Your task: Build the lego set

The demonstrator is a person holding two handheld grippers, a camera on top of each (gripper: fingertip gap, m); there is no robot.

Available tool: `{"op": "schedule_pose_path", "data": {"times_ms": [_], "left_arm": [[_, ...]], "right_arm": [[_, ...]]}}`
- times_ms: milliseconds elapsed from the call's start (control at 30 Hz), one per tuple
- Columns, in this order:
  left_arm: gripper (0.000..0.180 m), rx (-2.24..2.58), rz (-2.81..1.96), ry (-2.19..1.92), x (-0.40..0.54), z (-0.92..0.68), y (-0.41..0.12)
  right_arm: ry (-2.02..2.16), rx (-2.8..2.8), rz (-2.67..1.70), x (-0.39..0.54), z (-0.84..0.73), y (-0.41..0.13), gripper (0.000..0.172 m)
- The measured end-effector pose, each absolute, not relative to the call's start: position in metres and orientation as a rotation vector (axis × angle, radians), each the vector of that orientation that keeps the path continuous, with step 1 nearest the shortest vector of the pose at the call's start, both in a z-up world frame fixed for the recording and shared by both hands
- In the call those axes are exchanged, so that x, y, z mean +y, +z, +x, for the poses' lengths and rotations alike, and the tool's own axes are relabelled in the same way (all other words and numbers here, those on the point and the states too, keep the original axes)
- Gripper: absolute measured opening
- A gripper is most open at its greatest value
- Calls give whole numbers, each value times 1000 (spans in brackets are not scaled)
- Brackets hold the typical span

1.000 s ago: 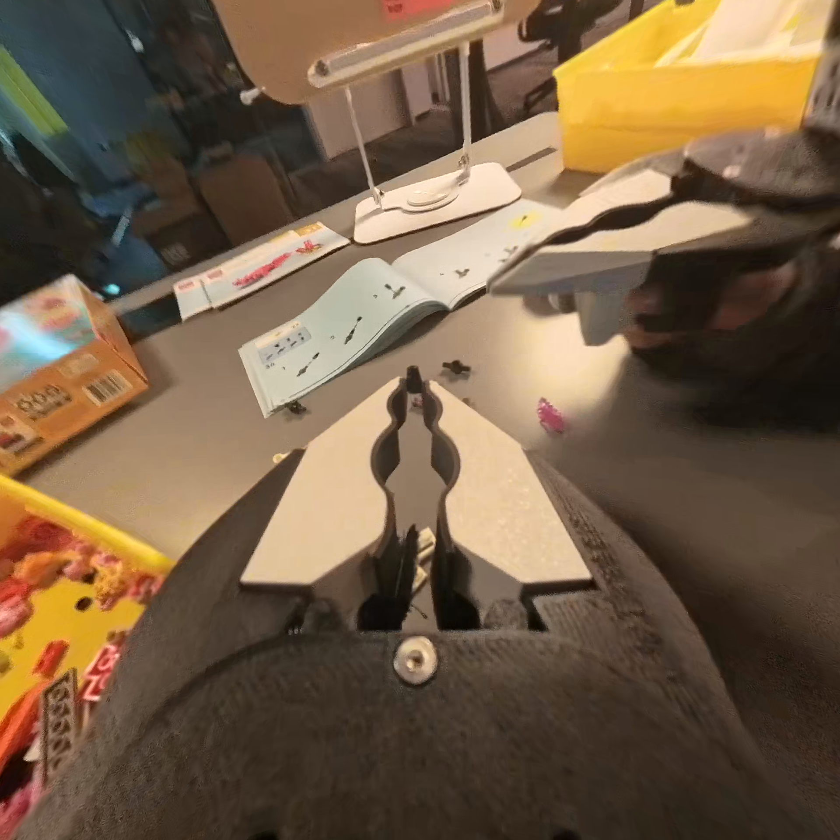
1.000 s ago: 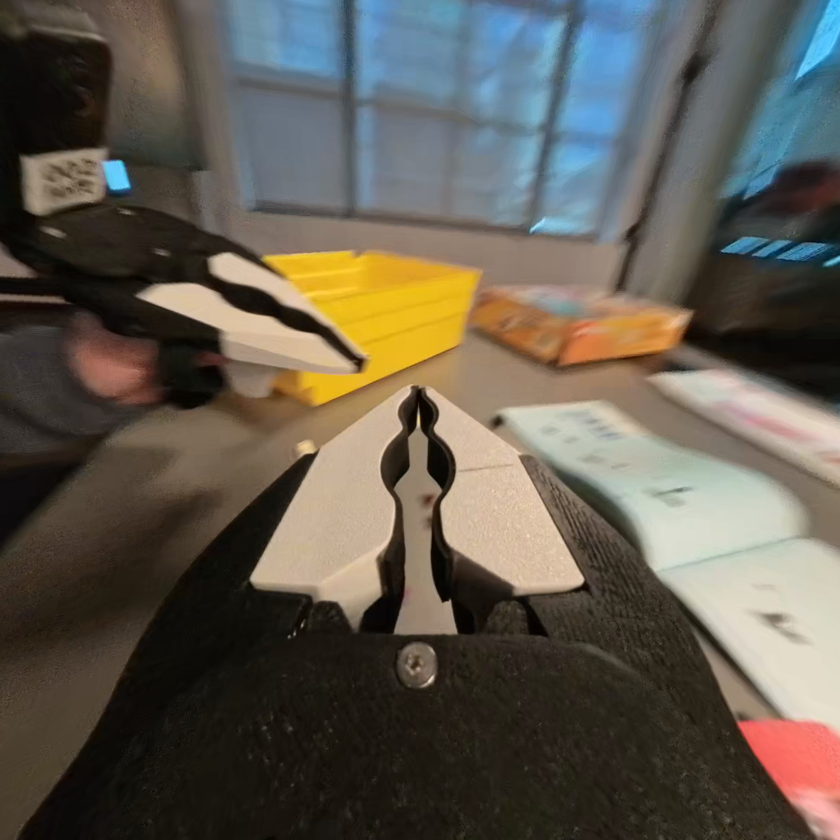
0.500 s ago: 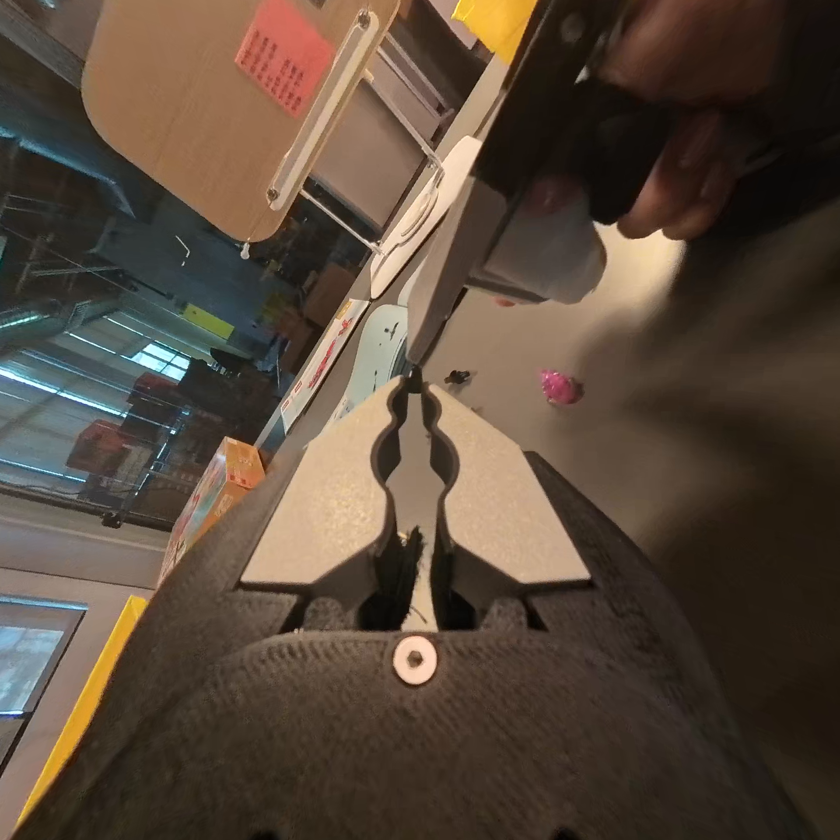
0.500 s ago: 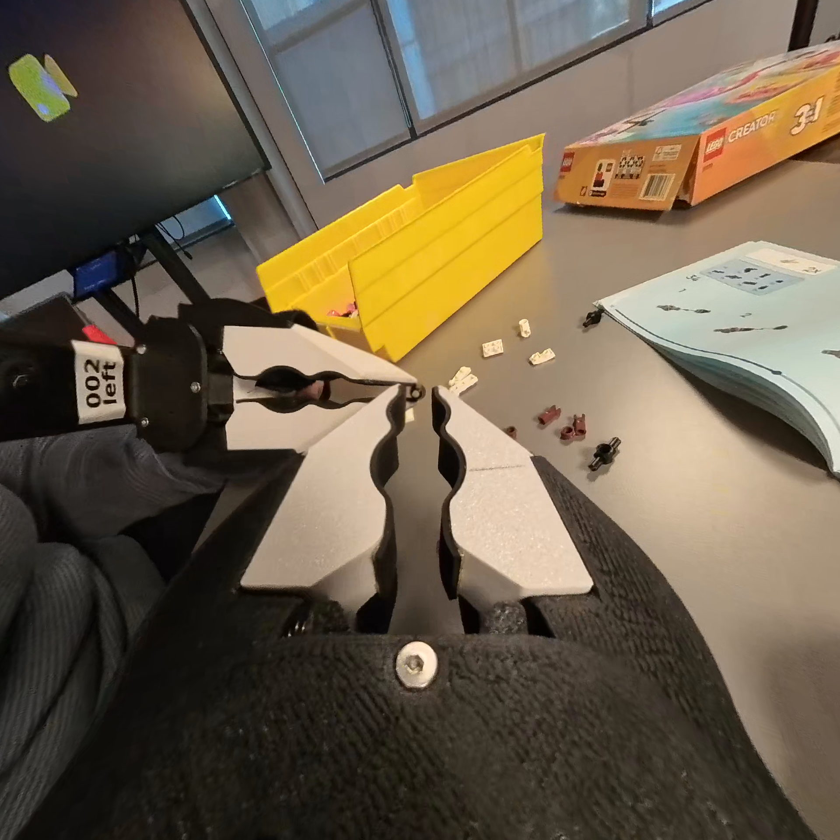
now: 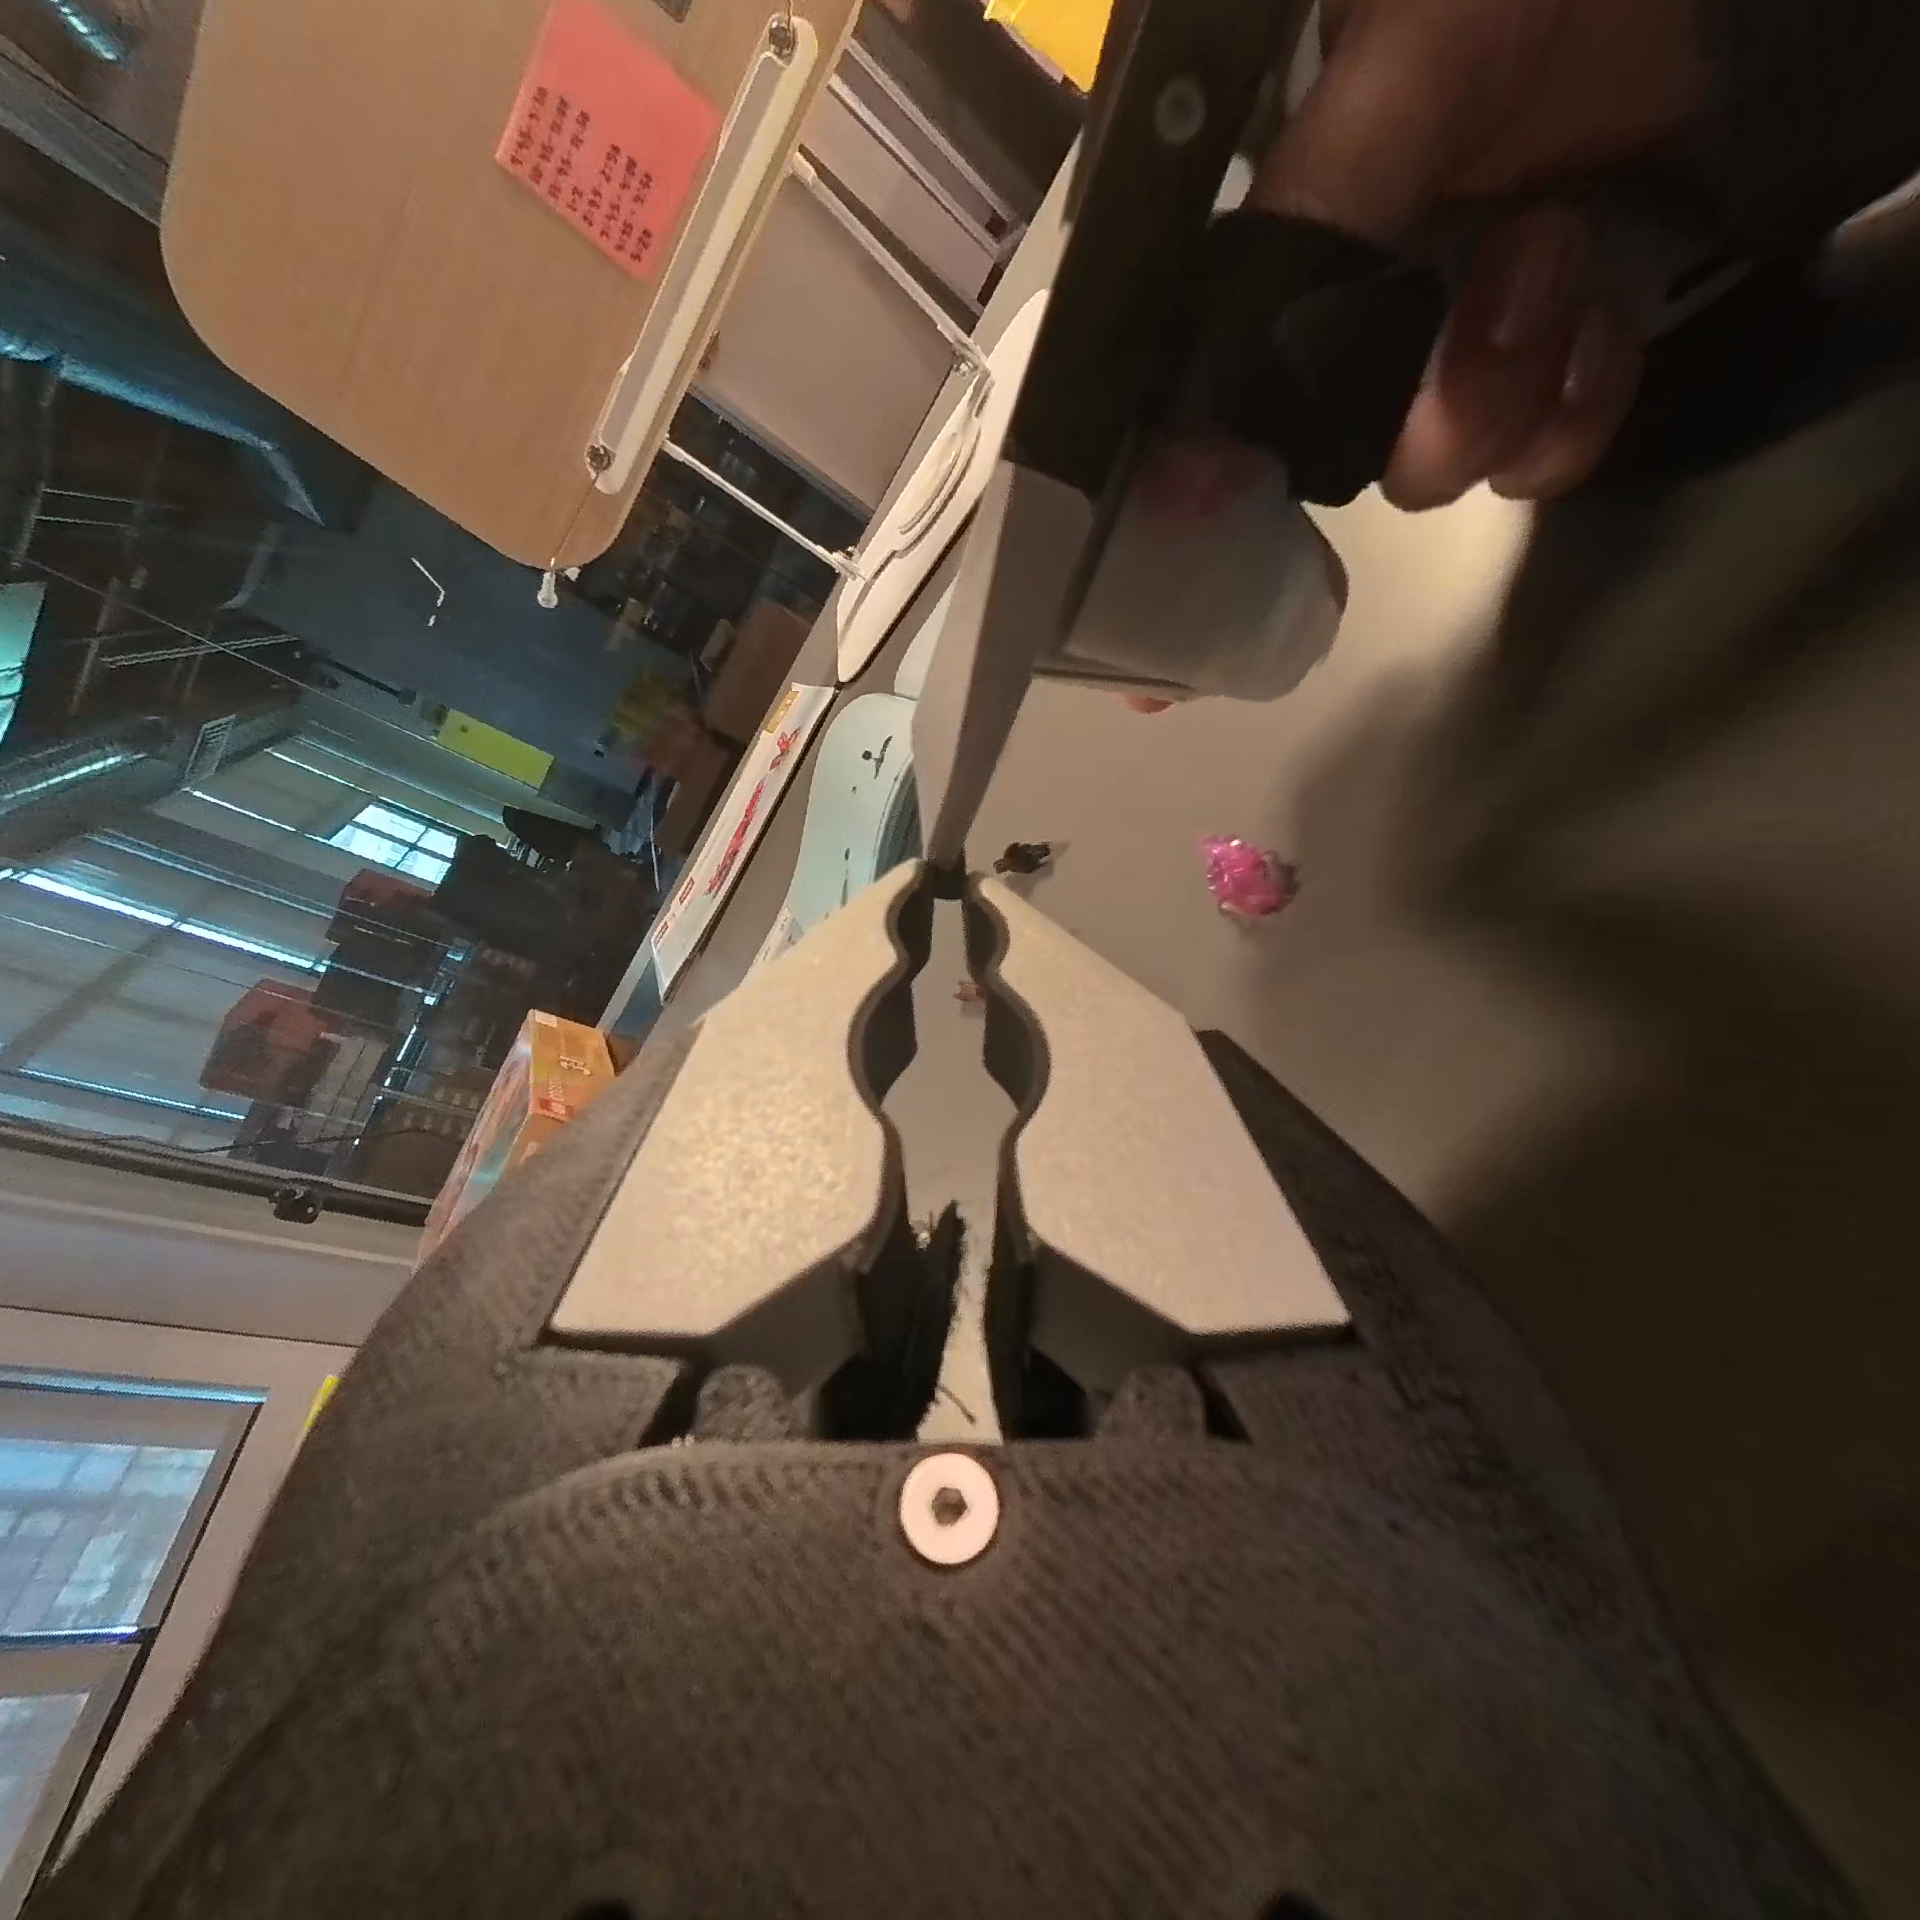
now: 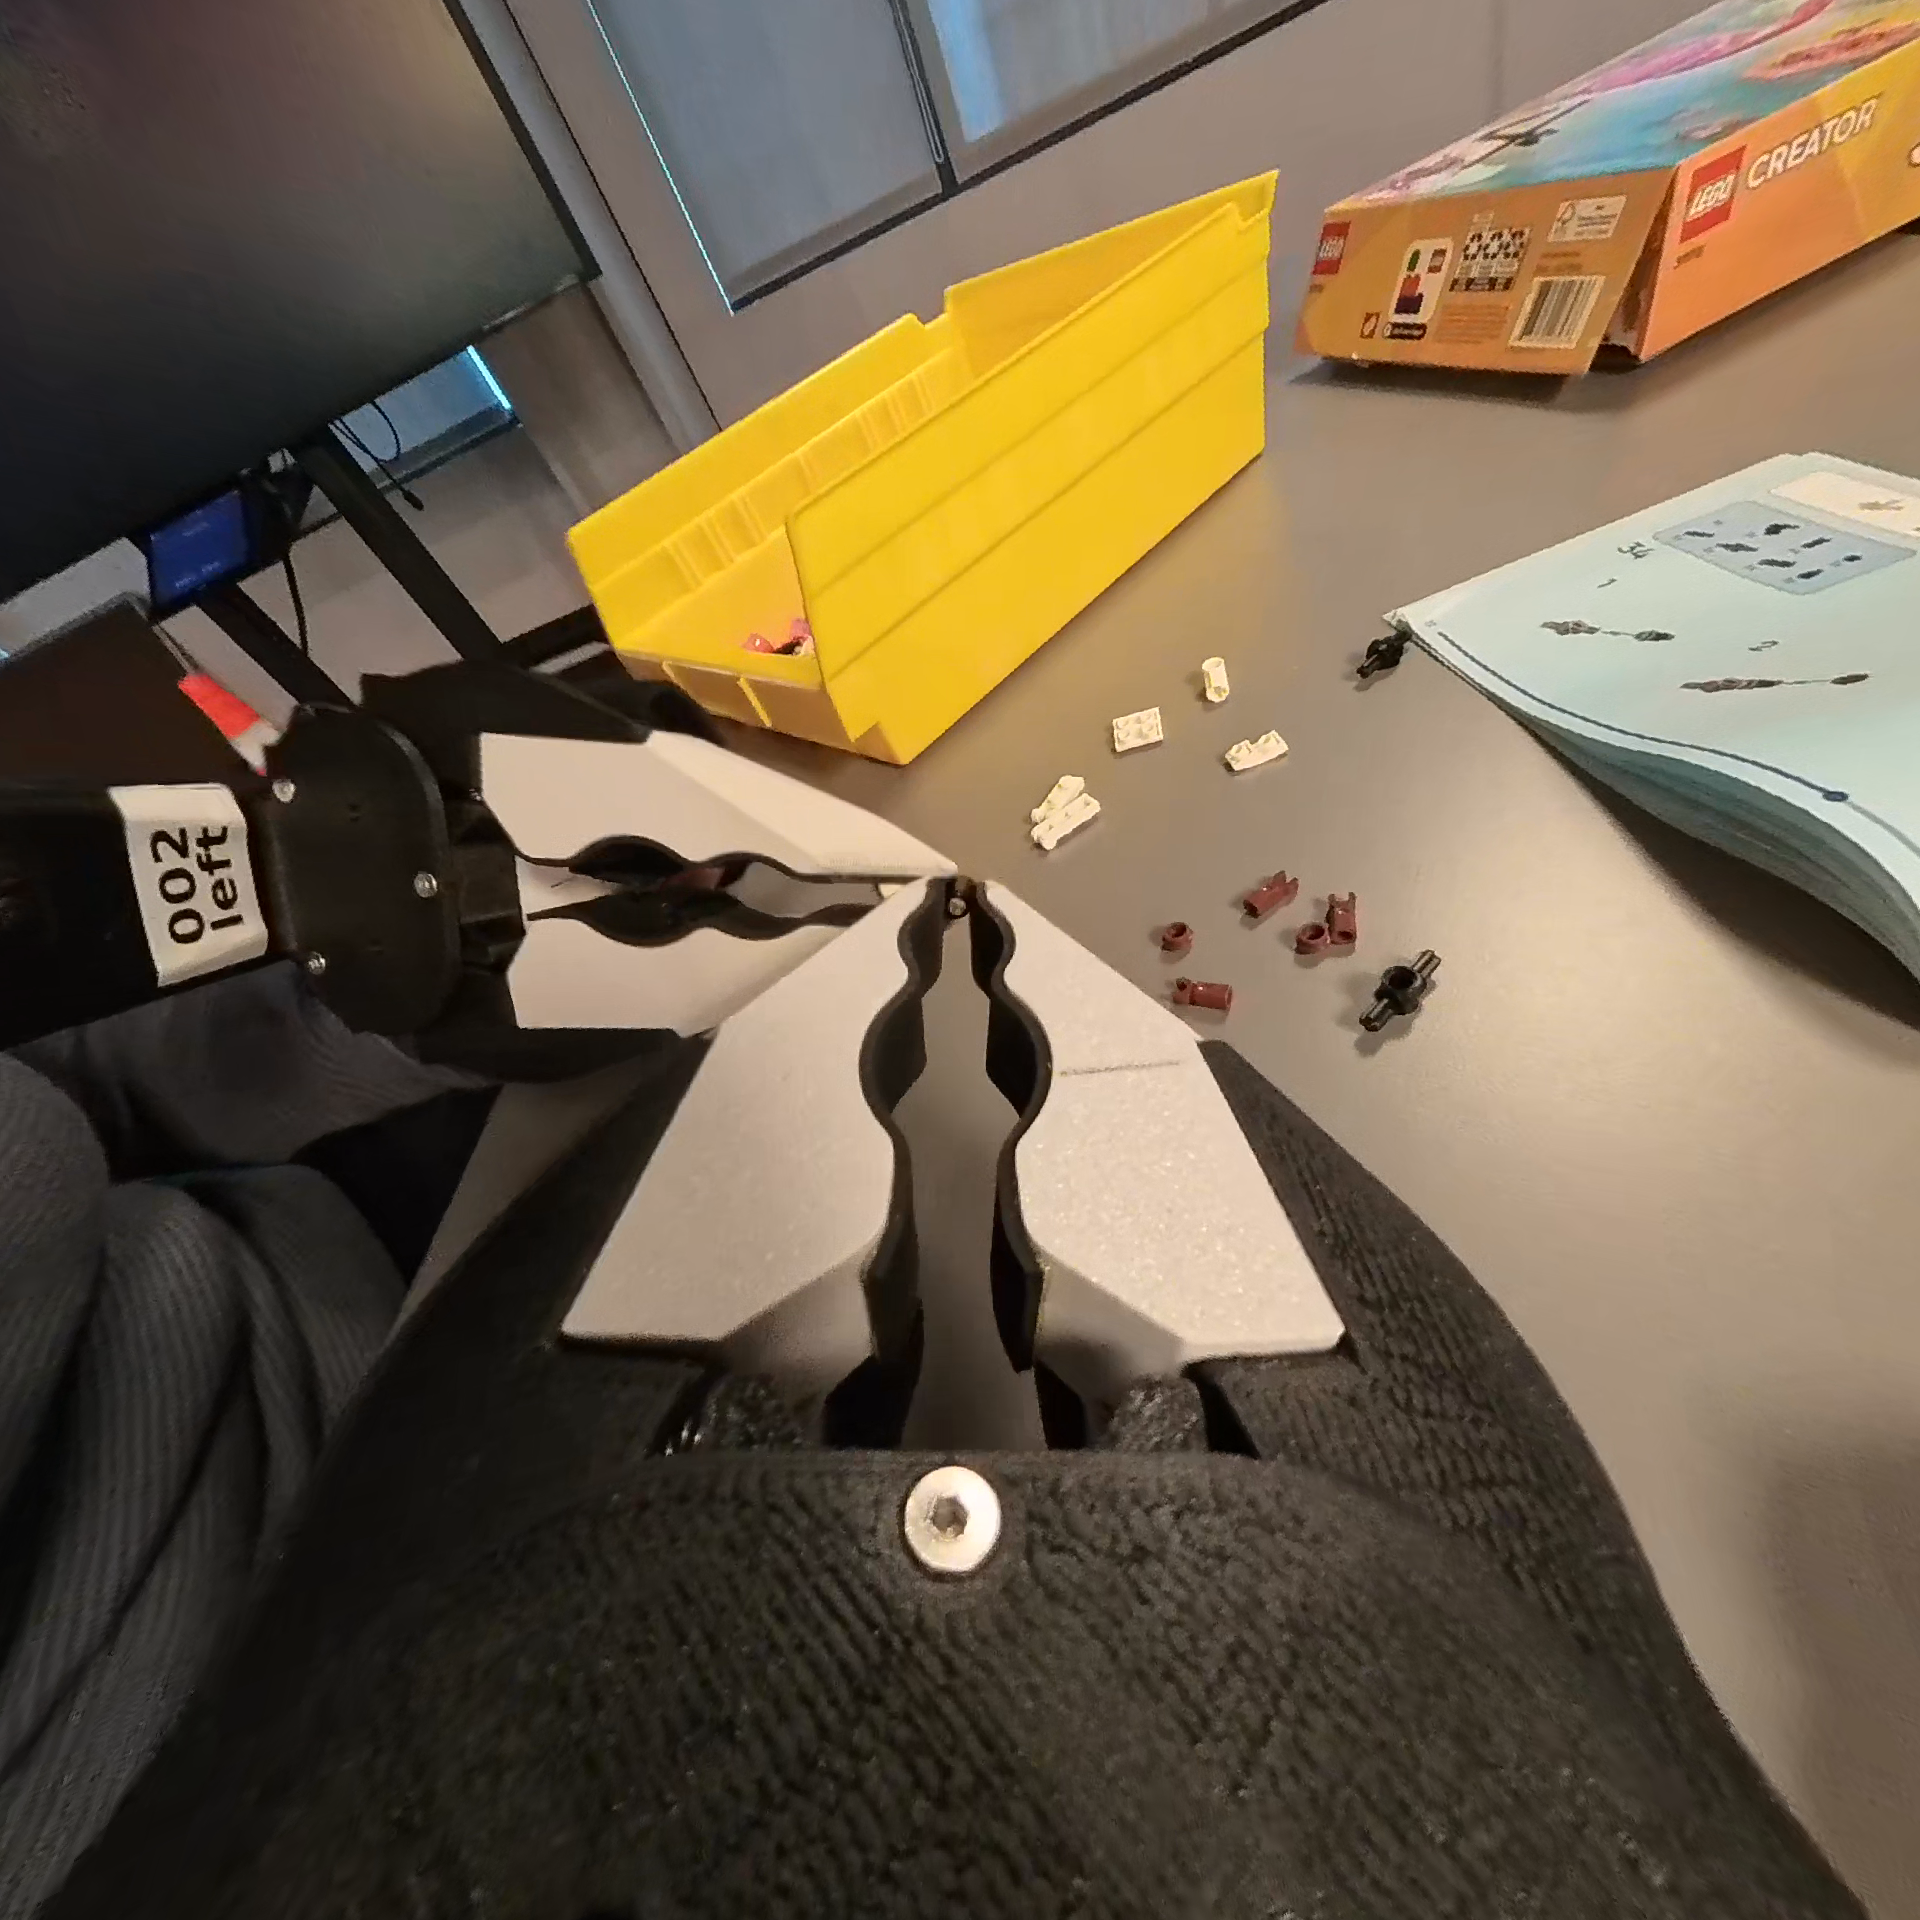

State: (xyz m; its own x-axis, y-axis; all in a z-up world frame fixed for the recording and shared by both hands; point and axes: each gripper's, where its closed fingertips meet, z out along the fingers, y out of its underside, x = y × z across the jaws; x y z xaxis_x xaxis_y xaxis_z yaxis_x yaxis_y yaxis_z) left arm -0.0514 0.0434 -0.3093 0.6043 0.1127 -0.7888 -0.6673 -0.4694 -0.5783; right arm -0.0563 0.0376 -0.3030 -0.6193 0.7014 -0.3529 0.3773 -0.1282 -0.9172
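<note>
In the left wrist view my left gripper (image 5: 943,885) is shut on a small black piece (image 5: 943,881) at its very tips, held above the grey table (image 5: 1195,748). My right gripper (image 5: 961,821) reaches down from above and its tip meets the same piece. In the right wrist view my right gripper (image 6: 961,902) is shut on that small black piece (image 6: 956,904), whose pale round end shows between the pads. My left gripper (image 6: 920,881) comes in from the left, tip to tip with the right one.
On the table lie several white pieces (image 6: 1138,730), dark red pieces (image 6: 1273,894), a black connector (image 6: 1397,989) and a pink piece (image 5: 1247,873). A yellow bin (image 6: 935,499), an orange box (image 6: 1558,239) and an open light blue booklet (image 6: 1714,675) stand beyond. My left and right fingertips are right by each other.
The two grippers came together tip to tip and the left one rolled onto its side. My right fingers, open around the left's black piece half a second ago, have closed on it.
</note>
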Motion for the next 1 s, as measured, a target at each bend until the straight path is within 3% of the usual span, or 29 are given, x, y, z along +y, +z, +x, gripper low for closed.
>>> {"op": "schedule_pose_path", "data": {"times_ms": [233,600,933,1000], "left_arm": [[6,402,-1848,872,45,-45,-313],[25,303,-1980,719,43,-54,-334],[24,255,-1973,601,43,-51,-331],[14,249,-1997,511,43,-46,-334]], "right_arm": [[1760,-1951,-1119,40,-50,-305,3],[1601,-1706,-1088,87,-62,-291,3],[1415,-1359,-956,121,-64,-261,3],[1366,-1279,-934,130,-62,-255,2]]}}
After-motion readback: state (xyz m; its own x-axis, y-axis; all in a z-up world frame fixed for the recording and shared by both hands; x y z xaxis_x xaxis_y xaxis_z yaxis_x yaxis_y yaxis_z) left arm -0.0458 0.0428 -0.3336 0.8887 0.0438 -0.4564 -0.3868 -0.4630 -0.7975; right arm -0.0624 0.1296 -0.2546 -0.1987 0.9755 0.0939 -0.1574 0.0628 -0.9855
